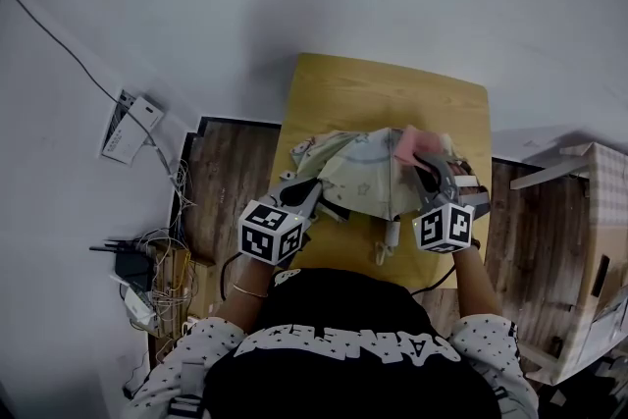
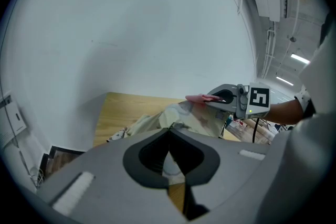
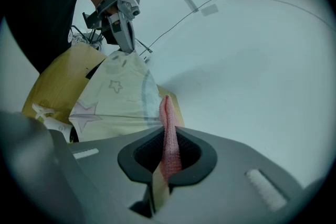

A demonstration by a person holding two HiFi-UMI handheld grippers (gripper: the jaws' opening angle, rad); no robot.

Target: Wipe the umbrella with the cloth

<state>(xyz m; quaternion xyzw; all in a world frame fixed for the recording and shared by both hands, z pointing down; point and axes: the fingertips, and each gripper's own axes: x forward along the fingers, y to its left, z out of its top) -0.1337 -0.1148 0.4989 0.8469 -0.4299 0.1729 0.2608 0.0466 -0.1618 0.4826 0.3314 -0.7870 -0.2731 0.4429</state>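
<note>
A pale cream umbrella (image 1: 363, 174) with star prints lies half open on the wooden table (image 1: 353, 83), its handle (image 1: 383, 245) pointing towards me. My left gripper (image 1: 312, 195) is shut on the umbrella's left edge; in the left gripper view pale fabric (image 2: 171, 166) shows between the closed jaws. My right gripper (image 1: 429, 165) is shut on a pink cloth (image 1: 412, 144), which rests against the umbrella's upper right side. In the right gripper view the cloth (image 3: 169, 134) stands up from the jaws, beside the canopy (image 3: 115, 97).
The small table stands against a white wall. On the floor at the left lie a white power strip (image 1: 130, 127) and tangled cables (image 1: 157, 280). A cardboard box (image 1: 589, 260) stands at the right. Small items (image 1: 471, 182) sit at the table's right edge.
</note>
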